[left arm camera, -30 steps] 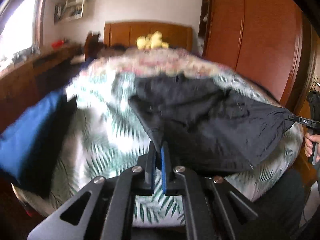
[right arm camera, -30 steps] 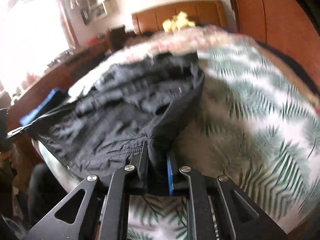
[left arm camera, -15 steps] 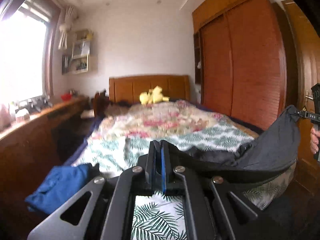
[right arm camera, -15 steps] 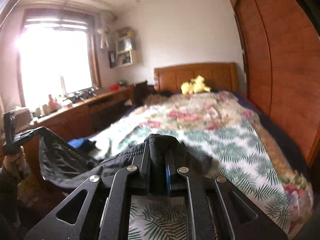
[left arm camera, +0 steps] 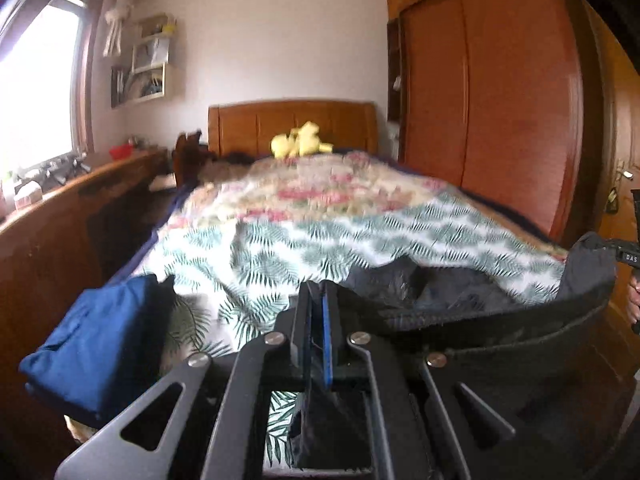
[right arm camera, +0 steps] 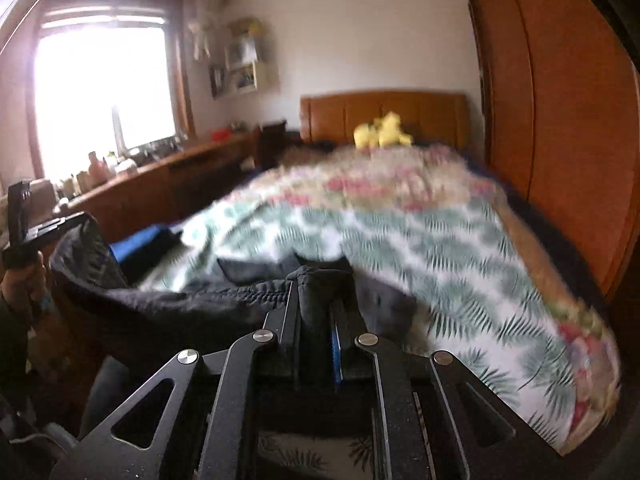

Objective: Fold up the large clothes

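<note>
A large black garment hangs in a sagging band between my two grippers over the foot of the bed. My left gripper is shut on one corner, and some black cloth hangs down behind its pads. The right gripper shows at the far right edge of the left wrist view, pinching the other corner. In the right wrist view my right gripper is shut on a thick bunch of the black garment. The left gripper is at the far left, held by a hand.
A folded blue cloth lies on the near left corner of the fern-print quilt. A yellow plush toy sits by the wooden headboard. A wooden desk runs along the left under the window, and a tall wardrobe stands on the right.
A second ago the black garment lay spread on the quilt. Both grippers have lifted it, and it now hangs taut between them. Both stay shut on it.
</note>
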`<state>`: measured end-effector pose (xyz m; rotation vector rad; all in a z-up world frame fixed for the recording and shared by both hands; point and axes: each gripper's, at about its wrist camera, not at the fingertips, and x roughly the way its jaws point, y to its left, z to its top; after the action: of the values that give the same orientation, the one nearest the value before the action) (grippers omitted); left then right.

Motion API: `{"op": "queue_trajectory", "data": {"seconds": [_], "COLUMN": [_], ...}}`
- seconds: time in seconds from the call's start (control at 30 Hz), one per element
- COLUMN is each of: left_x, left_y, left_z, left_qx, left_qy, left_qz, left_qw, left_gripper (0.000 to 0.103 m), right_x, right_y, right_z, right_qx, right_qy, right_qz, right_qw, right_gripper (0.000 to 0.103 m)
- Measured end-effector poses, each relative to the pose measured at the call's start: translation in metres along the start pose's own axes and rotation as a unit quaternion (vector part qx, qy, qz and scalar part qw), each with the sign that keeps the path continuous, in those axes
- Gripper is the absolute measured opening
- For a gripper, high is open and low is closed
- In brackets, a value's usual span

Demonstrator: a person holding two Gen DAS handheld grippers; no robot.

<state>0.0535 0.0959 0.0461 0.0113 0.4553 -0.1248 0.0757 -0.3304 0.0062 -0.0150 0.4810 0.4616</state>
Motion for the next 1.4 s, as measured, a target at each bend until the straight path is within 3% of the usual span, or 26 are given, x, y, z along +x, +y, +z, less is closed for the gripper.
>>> {"op": "queue_trajectory", "data": {"seconds": [0.2, 0.57, 0.8, 1.07, 1.4], "left_x": [0.087, 0.184, 0.244, 0.296, 0.302], "left_y": [0.011, 0.024, 0.037, 0.032, 0.023], "left_z": [0.006, 0.059, 0.081, 0.074, 0.048], "left_qx": [-0.004, 0.016, 0.012, 0.013, 0.018], "left_qy": [0.027, 0.026, 0.057, 0.09, 0.141], "left_qz": [0.023, 0.057, 0.073, 0.07, 0.038], "left_qw": [0.9994, 0.9979, 0.9957, 0.9934, 0.9891], "left_gripper": [0.002, 0.002, 0.002, 0.003, 0.007], "right_x": [0.077, 0.212, 0.276, 0.327, 0.342], "right_y": [-0.043, -0.093, -0.116, -0.14, -0.139], "right_z": [-0.017, 0.047, 0.068, 0.055, 0.033], "right_qx": [0.038, 0.035, 0.058, 0.096, 0.092], "right_qy": [0.023, 0.017, 0.029, 0.086, 0.119], "right_qz": [-0.007, -0.051, -0.077, -0.114, -0.115], "right_qw": [0.999, 0.998, 0.995, 0.985, 0.982], "right_gripper": [0.009, 0.009, 0.01, 0.01, 0.014]}}
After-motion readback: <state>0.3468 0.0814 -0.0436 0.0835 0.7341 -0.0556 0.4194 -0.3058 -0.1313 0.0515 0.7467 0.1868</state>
